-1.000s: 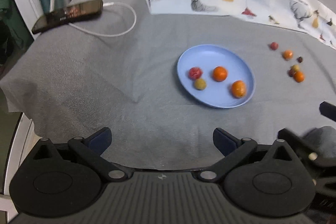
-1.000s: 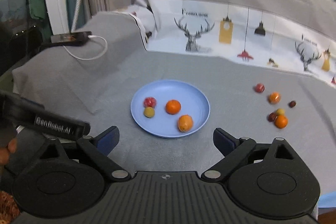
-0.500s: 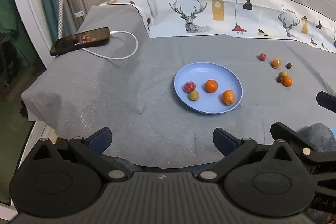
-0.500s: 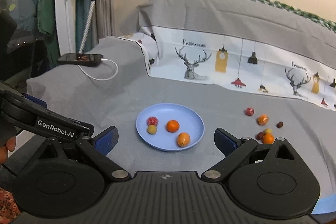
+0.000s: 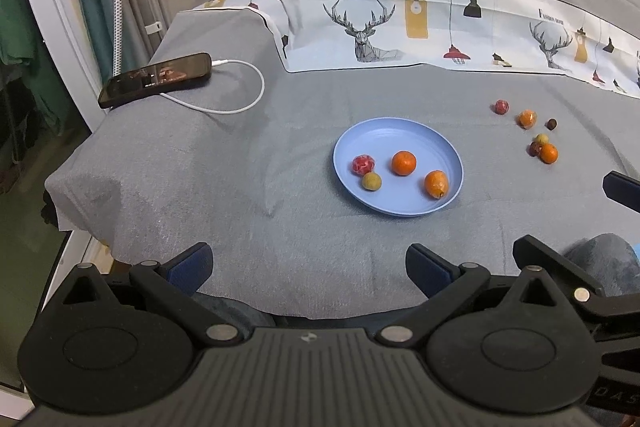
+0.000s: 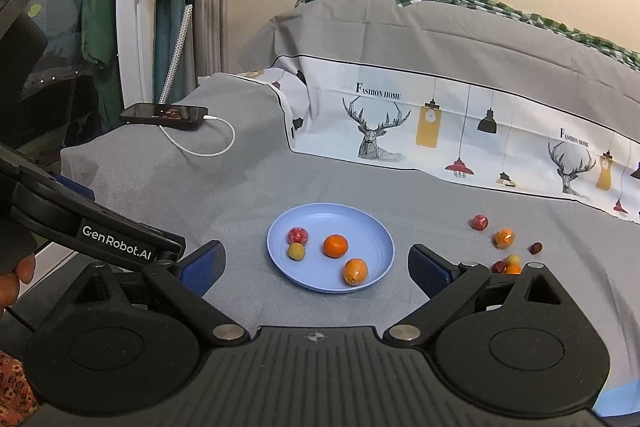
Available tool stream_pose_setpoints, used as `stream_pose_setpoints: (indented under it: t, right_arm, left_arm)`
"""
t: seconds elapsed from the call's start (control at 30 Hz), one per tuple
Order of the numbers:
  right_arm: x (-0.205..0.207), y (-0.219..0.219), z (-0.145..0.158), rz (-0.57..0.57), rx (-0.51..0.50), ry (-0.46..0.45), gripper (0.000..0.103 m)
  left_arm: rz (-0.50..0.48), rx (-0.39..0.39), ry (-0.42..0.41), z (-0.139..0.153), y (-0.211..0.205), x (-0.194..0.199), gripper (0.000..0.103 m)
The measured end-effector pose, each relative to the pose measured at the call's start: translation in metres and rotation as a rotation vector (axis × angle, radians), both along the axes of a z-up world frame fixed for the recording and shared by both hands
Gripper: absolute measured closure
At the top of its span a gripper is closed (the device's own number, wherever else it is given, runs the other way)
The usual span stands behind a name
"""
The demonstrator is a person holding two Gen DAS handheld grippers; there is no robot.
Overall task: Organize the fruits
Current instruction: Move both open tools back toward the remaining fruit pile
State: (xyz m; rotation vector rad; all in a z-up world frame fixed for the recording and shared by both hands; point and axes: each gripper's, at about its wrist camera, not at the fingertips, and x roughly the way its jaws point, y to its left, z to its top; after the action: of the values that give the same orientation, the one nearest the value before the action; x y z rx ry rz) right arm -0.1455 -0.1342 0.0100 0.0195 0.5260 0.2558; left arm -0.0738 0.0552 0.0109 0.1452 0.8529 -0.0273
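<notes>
Nearest the lens, the left gripper (image 5: pixel 308 267) is hovering over the front edge of the grey-covered bed (image 5: pixel 208 187) with its blue-padded jaws spread wide and holding nothing. The right gripper (image 6: pixel 316 267) is sitting likewise, jaws apart and empty, both probably pulled back to take in the whole layout before choosing a target.

Past them, at the centre of both views, the round light-blue plastic plate (image 5: pixel 352 147) is lying flat on the bedcover, serving as the collecting spot. It is carrying four pieces: a red wrinkled fruit (image 5: pixel 363 165) touching a small yellow-green round fruit (image 5: pixel 371 181), a round orange tangerine (image 5: pixel 404 163) apart in the middle, and an oval orange kumquat (image 5: pixel 436 183) near the right rim.

Farther right in the frame, six small loose fruits (image 5: pixel 532 131) are lying scattered on the cover, well apart from the plate; these seem to be what is left to gather, and being round they could roll.

At the upper left, a black phone (image 5: pixel 156 79) is charging on a white cable (image 5: pixel 240 99), clear of the work
</notes>
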Motion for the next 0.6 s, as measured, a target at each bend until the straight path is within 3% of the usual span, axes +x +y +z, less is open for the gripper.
stream_pose_setpoints:
  t: [0.6]
  right_arm:
    - [0.026, -0.015, -0.025, -0.058, 0.074, 0.103, 0.005]
  left_arm:
    - [-0.011, 0.050, 0.068, -0.020, -0.009, 0.021, 0.000]
